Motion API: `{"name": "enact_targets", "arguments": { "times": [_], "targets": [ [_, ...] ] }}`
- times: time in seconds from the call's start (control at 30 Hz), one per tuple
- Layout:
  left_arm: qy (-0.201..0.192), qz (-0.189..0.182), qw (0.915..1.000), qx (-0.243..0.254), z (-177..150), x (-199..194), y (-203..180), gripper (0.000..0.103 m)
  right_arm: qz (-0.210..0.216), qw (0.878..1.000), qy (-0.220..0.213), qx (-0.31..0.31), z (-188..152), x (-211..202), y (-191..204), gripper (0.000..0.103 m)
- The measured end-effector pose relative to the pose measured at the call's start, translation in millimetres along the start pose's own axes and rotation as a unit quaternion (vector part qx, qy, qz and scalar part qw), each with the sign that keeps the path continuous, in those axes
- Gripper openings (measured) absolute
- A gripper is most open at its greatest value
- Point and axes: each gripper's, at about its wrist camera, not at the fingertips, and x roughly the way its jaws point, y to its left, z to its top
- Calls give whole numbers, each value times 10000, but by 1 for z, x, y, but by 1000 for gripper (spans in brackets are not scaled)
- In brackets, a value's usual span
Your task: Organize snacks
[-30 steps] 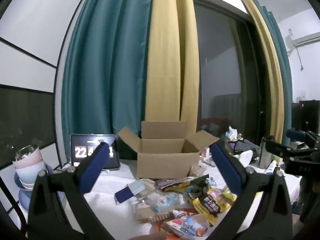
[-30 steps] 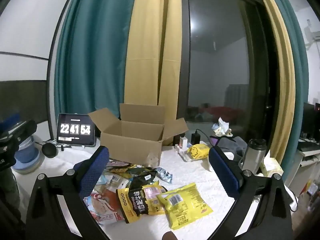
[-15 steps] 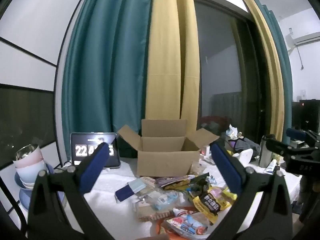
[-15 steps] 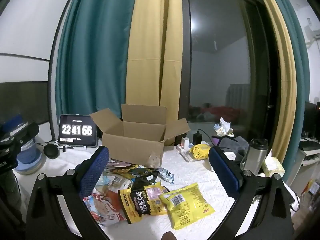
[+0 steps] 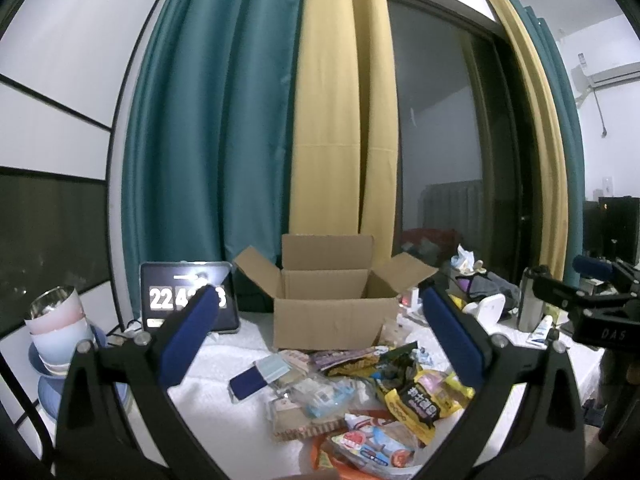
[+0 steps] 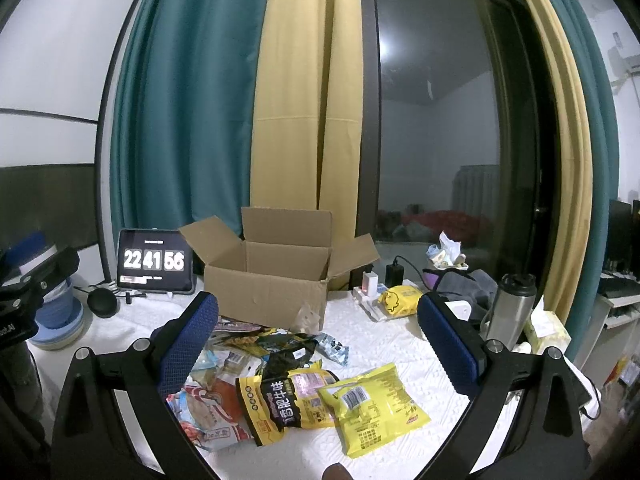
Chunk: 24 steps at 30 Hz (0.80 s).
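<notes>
Snack packets, loose heap, before open cardboard box (image 6: 272,280).

Both tools, left tool (image 5: 320,344) and right tool (image 6: 318,342), spread wide, empty, above heap. Yellow packet (image 6: 370,408) nearest: judged light, crinkly, slippery; best pinched at sealed edge. White-covered bench (image 6: 392,332); clock tablet (image 6: 154,262) left of box; curtains (image 6: 192,120) behind.

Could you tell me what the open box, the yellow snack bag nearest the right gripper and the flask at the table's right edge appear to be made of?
Open box: brown cardboard, matte, with creased flaps.
Yellow snack bag: probably plastic film, glossy, wrinkled, printed with a barcode.
Flask: apparently brushed stainless steel with soft highlights; its dark lid looks like plastic.
</notes>
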Motion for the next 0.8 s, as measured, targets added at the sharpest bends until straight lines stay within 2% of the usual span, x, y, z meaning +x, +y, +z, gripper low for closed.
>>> {"name": "enact_targets", "arguments": {
  "times": [0.8],
  "targets": [
    [17,-23,10000,12,0,-1,1,103,6,10000,5,24,0,0,0,102]
  ]
}}
